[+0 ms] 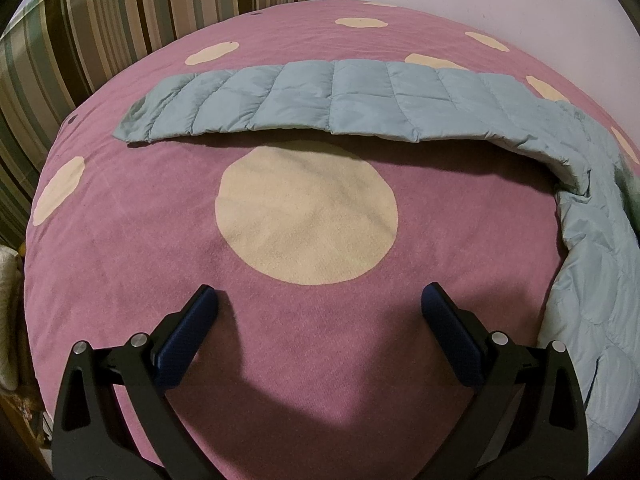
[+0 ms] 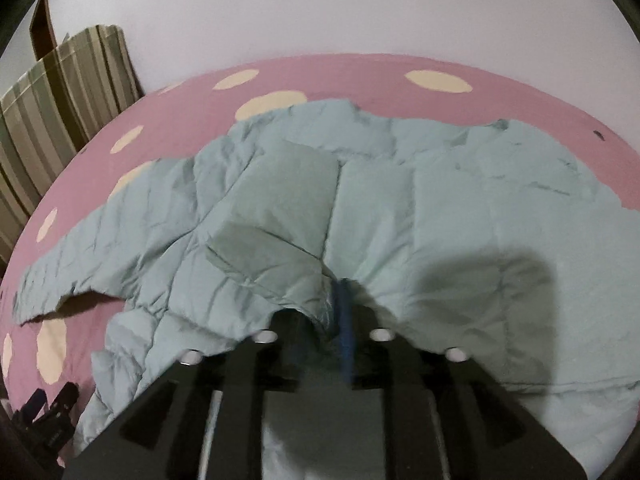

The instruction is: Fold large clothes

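One pale blue quilted jacket (image 1: 344, 98) lay on a bed covered by a pink blanket (image 1: 132, 264) with cream dots. In the left wrist view a single sleeve stretched flat across the far part of the bed, its long axis running left to right, cuff end pointing left toward a striped cushion (image 1: 92, 28), while the rest of the jacket curved down along the right edge of the frame. There were two hand-held grippers. The left hand-held gripper (image 1: 320, 300) hovered above the bare blanket near one large cream dot, its two blue-padded fingers (image 1: 202, 306) spread wide and holding nothing, well apart from the sleeve. In the right wrist view the jacket's body (image 2: 400, 200) spread over most of the bed, rumpled, with the sleeve reaching away to the left. The right hand-held gripper (image 2: 334, 312) had its fingers drawn together on a bunched fold of the jacket's near edge, the fabric gathering in pleats around the pinch. The left hand-held gripper (image 2: 52, 404) showed dark at the lower left, beside the jacket. A plain white wall (image 2: 320, 12) stood behind the bed.
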Available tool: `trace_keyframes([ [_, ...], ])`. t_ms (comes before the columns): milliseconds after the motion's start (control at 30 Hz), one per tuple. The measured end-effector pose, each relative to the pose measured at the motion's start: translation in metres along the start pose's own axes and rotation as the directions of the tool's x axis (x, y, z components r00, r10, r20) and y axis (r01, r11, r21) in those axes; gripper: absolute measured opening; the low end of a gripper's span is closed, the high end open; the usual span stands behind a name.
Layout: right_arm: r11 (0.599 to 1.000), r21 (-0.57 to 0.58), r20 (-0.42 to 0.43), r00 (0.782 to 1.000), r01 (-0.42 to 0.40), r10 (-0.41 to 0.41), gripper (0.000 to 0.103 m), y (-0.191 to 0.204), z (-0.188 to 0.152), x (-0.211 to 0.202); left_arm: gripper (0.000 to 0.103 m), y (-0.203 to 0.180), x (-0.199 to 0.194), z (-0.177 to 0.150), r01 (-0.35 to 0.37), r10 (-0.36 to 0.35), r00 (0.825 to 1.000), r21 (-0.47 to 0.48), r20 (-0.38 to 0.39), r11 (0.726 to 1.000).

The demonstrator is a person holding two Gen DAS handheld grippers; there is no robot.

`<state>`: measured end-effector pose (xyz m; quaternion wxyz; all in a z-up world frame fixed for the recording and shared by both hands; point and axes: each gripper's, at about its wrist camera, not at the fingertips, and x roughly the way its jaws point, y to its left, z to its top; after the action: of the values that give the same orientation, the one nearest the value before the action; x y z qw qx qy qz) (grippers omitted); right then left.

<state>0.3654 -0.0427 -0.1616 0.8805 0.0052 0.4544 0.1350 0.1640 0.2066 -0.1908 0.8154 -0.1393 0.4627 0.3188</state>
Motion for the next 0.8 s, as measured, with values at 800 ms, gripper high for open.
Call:
trace_keyframes([
  [800, 0.904, 0.342, 0.037, 0.957, 0.257, -0.286, 0.04, -0.272, 0.027, -0.062, 0.101, 0.001, 0.0, 0.0, -0.003, 0.003, 1.0, 0.002, -0.001, 1.0],
])
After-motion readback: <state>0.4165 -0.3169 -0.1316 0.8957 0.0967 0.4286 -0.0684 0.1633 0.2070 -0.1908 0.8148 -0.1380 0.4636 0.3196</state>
